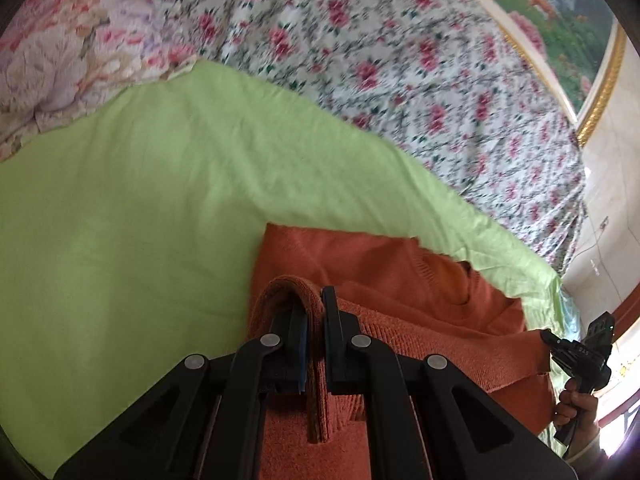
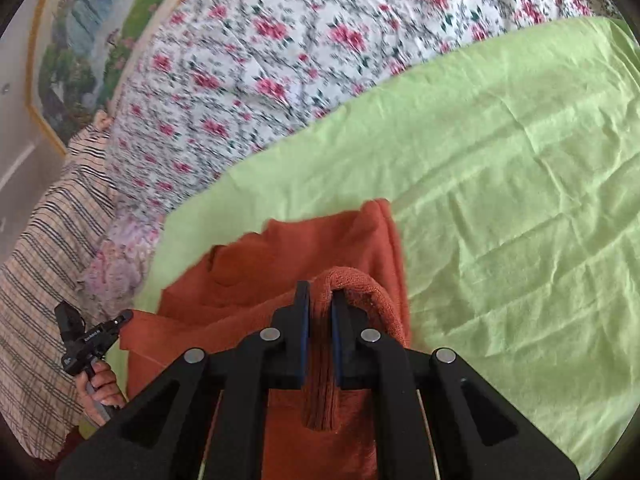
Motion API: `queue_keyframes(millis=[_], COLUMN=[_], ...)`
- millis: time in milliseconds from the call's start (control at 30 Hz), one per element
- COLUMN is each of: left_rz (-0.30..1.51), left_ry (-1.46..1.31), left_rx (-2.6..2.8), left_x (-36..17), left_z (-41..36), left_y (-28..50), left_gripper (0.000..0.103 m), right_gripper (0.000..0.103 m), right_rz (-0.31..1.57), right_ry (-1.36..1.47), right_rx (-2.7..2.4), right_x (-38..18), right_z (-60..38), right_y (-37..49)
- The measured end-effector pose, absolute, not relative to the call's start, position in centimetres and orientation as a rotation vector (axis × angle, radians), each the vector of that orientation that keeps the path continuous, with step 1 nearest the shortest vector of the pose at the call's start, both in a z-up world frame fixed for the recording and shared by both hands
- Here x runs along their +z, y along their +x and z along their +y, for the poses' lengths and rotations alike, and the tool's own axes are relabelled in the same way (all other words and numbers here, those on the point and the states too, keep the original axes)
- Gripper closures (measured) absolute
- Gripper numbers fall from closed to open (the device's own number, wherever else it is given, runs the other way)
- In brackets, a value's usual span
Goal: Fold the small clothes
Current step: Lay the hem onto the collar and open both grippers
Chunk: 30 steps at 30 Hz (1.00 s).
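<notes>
An orange knit sweater [image 1: 400, 280] hangs between my two grippers above a light green cloth [image 1: 140, 200]. My left gripper [image 1: 314, 304] is shut on a ribbed edge of the sweater, which loops over its left finger. My right gripper [image 2: 320, 300] is shut on another ribbed edge of the same sweater [image 2: 312, 248]. The right gripper also shows at the right edge of the left wrist view [image 1: 548, 338], pinching the sweater's corner. The left gripper shows at the left of the right wrist view [image 2: 124, 316], holding the other corner.
The green cloth [image 2: 500, 180] lies over a floral bedsheet [image 1: 400, 60]. A floral pillow or quilt [image 1: 60, 60] lies at the far left. A striped plaid cloth [image 2: 48, 260] lies beside the bed. A framed landscape painting [image 2: 80, 40] hangs behind.
</notes>
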State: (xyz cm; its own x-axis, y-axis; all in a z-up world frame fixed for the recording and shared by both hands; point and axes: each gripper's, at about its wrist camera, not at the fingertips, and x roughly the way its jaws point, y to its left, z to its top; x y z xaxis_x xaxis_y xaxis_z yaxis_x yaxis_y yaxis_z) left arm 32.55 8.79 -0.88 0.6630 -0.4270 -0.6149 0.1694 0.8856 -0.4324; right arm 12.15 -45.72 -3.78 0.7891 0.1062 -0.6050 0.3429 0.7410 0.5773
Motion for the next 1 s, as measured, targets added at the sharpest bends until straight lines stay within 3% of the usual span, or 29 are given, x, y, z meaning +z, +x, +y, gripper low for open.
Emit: queue_keyframes(millis=[167,233,300,367,467,700,900,967,1000], left_rz=[0.872,0.87,0.868,0.87,0.906,0.979,0.954,0.915,0.891], left_ry=[-0.387,-0.397,-0.372,-0.338,-0.263,-0.034,-0.021,-0.037,-0.046], left_rx=[-0.337,-0.362,-0.404,-0.462,-0.582,-0.645,-0.503,-0.429,-0.374], left_x=[-3.2,-3.0,-2.6,-2.3,-2.6,-3.9,-2.5,-1.5,-0.9], left_z=[9.1,9.2,8.4,7.0,3.2,-2.9,-2.0,-1.2,-0.5], left_y=[33.5,32.1,30.1,28.1,25.5,26.4,33.3,35.3,36.2], left_gripper=[0.096,0.092,0.087,0.081,0.075,0.073,0.075,0.067,0.054], right_gripper=[0.087,0.081,0.068,0.065,0.065,0.065,0.065,0.065,0.065], right_rz=[0.733,0.728,0.699,0.67,0.659,0.941,0.949,0.909,0.878], right_ry=[0.814,0.839,0.818,0.761,0.666,0.321,0.245,0.264,0.288], right_rx=[-0.177,-0.176,-0.202,-0.225,-0.147,0.132,-0.057,-0.143,-0.181], right_x=[-6.6,-6.7,-5.6,-4.3,-2.8,-4.9,-4.4,-3.6,-3.3], right_z=[-46.7,-46.8,-46.3,-45.2,-41.7,-33.0,-36.9,-38.8,-40.0], right_y=[12.8,12.3,10.8,9.5,8.9,13.4,16.8,17.5,17.8])
